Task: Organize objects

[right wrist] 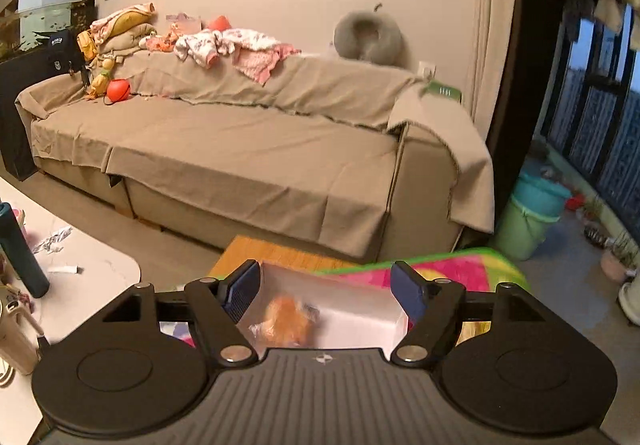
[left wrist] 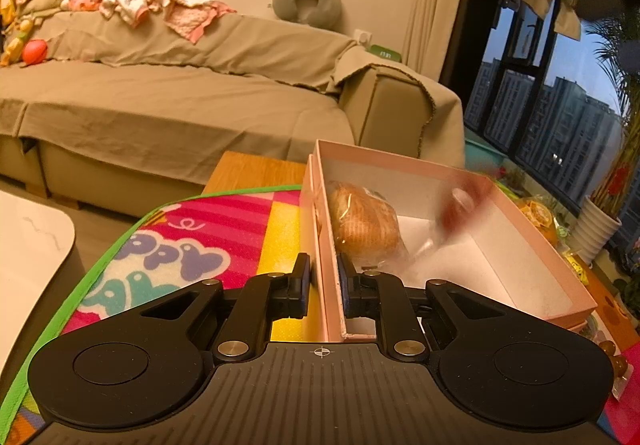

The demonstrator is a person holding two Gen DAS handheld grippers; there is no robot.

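An open pink box (left wrist: 540,245) with a white inside lies on a bright play mat (left wrist: 192,245). My left gripper (left wrist: 324,265) is shut on the box's near left wall, one finger outside it and one inside. A bagged bread loaf (left wrist: 364,223) rests in the box against that wall. A blurred reddish thing in clear wrap (left wrist: 464,201) hangs over the box's far part. In the right wrist view, my right gripper (right wrist: 324,293) stands open above the box (right wrist: 360,301). The bread (right wrist: 290,319) is below it and nothing is between the blue pads (right wrist: 240,295).
The mat covers a wooden table (left wrist: 252,169) in front of a tan sofa (left wrist: 180,113). A white table (right wrist: 92,261) at left holds a dark bottle (right wrist: 20,253) and scraps. Snack packets (left wrist: 538,215) lie right of the box. Buckets (right wrist: 524,225) and plant pots stand by the window.
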